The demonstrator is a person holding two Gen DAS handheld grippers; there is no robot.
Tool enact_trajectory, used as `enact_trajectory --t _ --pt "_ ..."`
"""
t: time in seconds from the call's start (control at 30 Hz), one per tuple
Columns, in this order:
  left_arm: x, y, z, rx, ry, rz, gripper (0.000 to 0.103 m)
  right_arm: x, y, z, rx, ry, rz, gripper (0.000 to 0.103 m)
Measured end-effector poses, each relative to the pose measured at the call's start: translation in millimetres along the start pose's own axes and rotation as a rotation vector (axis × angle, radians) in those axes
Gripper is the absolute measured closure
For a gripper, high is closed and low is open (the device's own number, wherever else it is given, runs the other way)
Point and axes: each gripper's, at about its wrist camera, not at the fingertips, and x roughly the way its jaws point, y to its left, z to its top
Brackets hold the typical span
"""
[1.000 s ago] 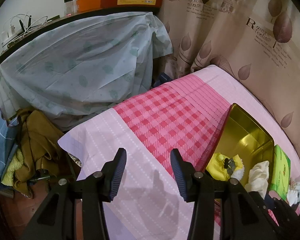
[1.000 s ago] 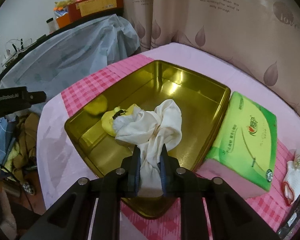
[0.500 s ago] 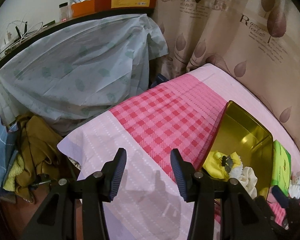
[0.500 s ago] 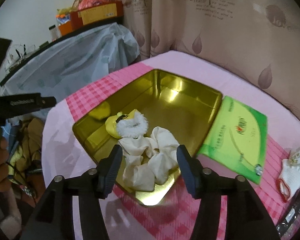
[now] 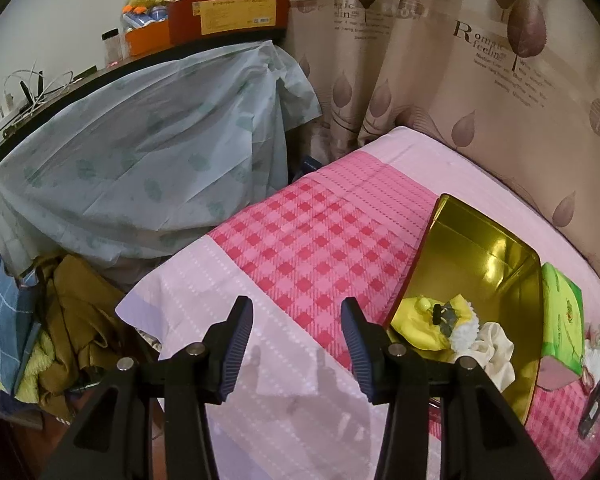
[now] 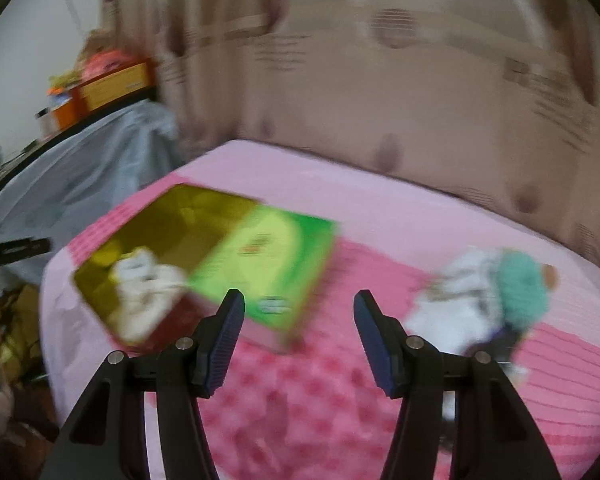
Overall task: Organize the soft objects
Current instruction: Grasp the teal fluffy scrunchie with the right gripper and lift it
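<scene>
A gold tin (image 5: 496,256) (image 6: 168,224) lies open on the pink bed. Inside it are a yellow soft toy (image 5: 428,320) and a crumpled white cloth (image 5: 496,352) (image 6: 140,292). My left gripper (image 5: 296,340) stands open over the pale pink sheet, left of the tin, with nothing between its fingers. My right gripper (image 6: 298,320) is open and empty above the checked cover; this view is blurred. To its right lies a heap of white soft things with a teal fluffy piece (image 6: 520,284).
A green tissue pack (image 5: 560,320) (image 6: 268,264) lies against the tin's right side. A shelf draped in pale blue sheeting (image 5: 148,160) stands left of the bed. Clothes are piled on the floor (image 5: 72,320). A leaf-patterned curtain (image 5: 480,80) hangs behind the bed.
My right gripper let go of the white cloth, which now lies in the tin, then swung right toward the white and teal heap. The left gripper stayed almost still.
</scene>
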Motion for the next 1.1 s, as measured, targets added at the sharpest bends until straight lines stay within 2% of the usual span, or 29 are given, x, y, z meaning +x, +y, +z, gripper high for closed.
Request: enact_trajectory --t 0.2,0.43,0.6,0.83,1.1 --pt "1 -5 -2 0.024 -0.005 0.01 0.056 -9 -80 -7 0.089 -0.012 -0.153 0.049" --pt "3 -9 -3 0.051 -0.005 0.01 0.056 -9 -150 -14 0.179 -0.012 -0.26 0.049" --pt "4 -15 -3 0.076 -0.01 0.014 0.056 2 -174 -16 0.207 -0.003 -0.294 0.05" --pt "10 -23 -5 0.117 -0.004 0.025 0.056 21 -205 -9 0.271 0.015 -0.317 0.06" --pt "15 -30 -7 0.153 0.004 0.036 0.056 49 -220 -8 0.294 0.079 -0.295 0.062"
